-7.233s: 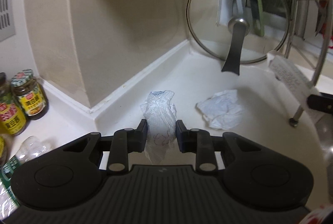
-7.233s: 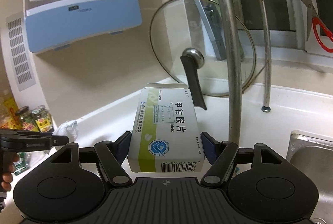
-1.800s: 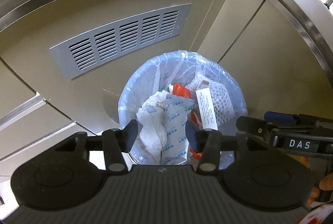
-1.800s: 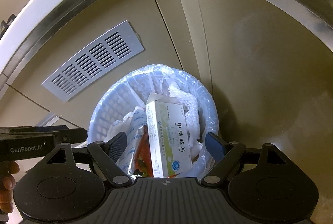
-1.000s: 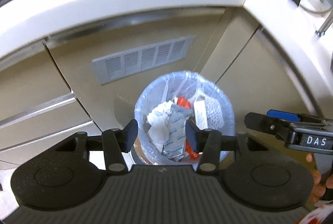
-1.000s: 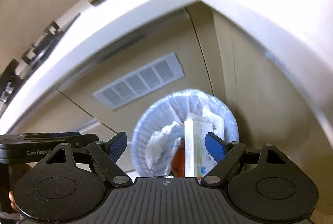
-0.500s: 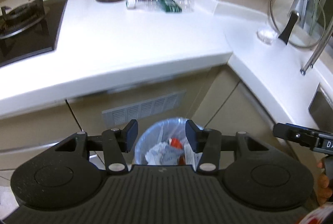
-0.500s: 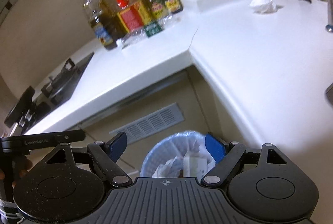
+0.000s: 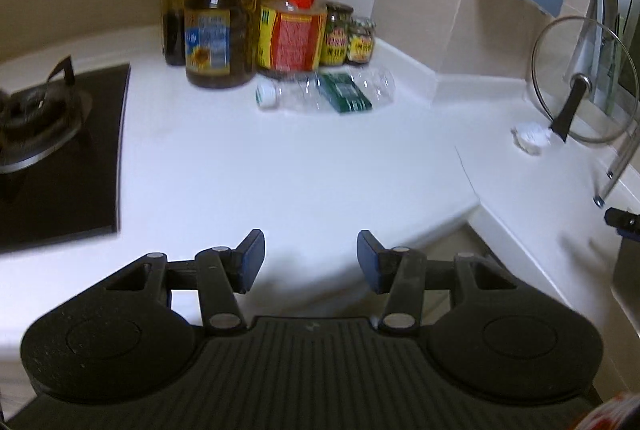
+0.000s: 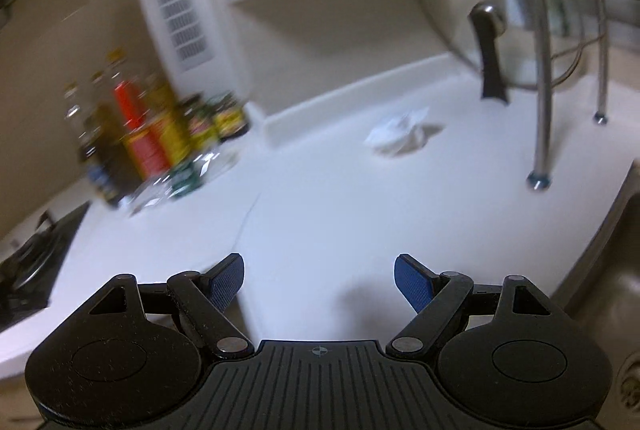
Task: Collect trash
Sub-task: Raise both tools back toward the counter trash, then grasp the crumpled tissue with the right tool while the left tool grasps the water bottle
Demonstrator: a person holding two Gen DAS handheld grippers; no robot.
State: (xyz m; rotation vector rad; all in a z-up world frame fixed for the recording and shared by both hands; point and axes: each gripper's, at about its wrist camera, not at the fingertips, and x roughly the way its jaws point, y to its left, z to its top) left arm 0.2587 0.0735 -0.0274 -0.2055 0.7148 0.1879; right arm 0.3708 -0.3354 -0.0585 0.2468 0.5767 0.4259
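Tissue point(image 10: 398, 136) beside lid point(image 10: 486, 30)

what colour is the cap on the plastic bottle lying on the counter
White cap on the clear bottle; the left wrist view shows it best.

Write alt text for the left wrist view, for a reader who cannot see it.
The open, empty left tongs hover over a white countertop. Ahead, an empty plastic bottle lies on its side in front of upright oil bottles and jars. A crumpled white paper sits to the right by a glass pot lid, and a gas burner is at left.
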